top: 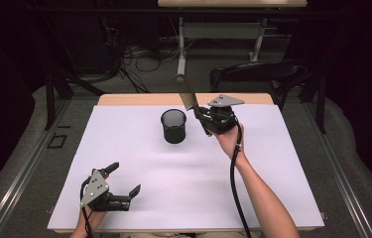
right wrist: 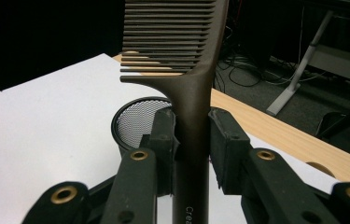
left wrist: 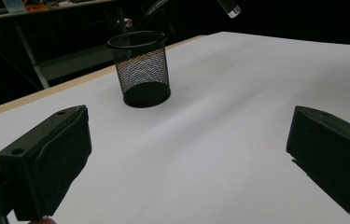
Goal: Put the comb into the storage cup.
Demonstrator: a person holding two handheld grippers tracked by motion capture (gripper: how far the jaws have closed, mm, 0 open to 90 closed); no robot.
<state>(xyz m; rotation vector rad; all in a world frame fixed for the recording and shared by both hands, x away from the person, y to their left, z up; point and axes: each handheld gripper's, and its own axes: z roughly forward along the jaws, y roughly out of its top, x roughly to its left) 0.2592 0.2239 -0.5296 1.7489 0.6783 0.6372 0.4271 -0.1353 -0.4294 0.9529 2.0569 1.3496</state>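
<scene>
Desk (top: 139, 198) white, mesh cup (top: 173, 126) upright near far middle. Right hand-held gripper (top: 201, 115) just right of cup, clamped on comb (top: 187, 91) handle; comb's long axis steeply upright, teeth end up. Left hand-held gripper (top: 124, 179) near edge, jaws apart, empty, well apart from cup.

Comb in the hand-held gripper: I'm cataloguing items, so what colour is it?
Dark brown, clearest in the right gripper view, where the comb is clamped by its handle.
</scene>
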